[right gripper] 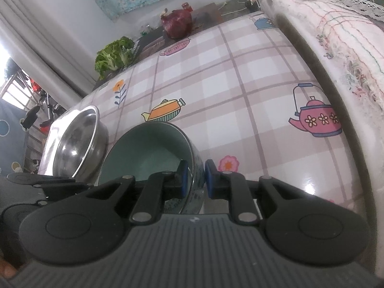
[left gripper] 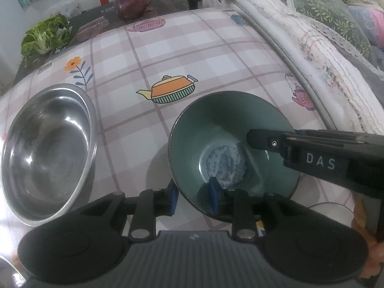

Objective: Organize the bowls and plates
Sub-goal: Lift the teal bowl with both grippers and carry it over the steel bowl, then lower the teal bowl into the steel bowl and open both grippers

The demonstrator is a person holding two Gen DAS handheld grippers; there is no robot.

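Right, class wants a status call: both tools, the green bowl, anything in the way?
Left tool astride green bowl near rim, gap visible. Right tool astride its right wall, not clamped. Steel bowl apart on left. Cloth beyond bare.

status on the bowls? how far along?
Done: nothing stacked yet; the steel bowl sits alone, empty. In hand: both the left gripper and right gripper have jaws straddling the green bowl rim, not clearly clamped. Left: probably nesting the bowls; no plates in view.

A leafy green vegetable and red cabbage lie beyond the checked tablecloth.
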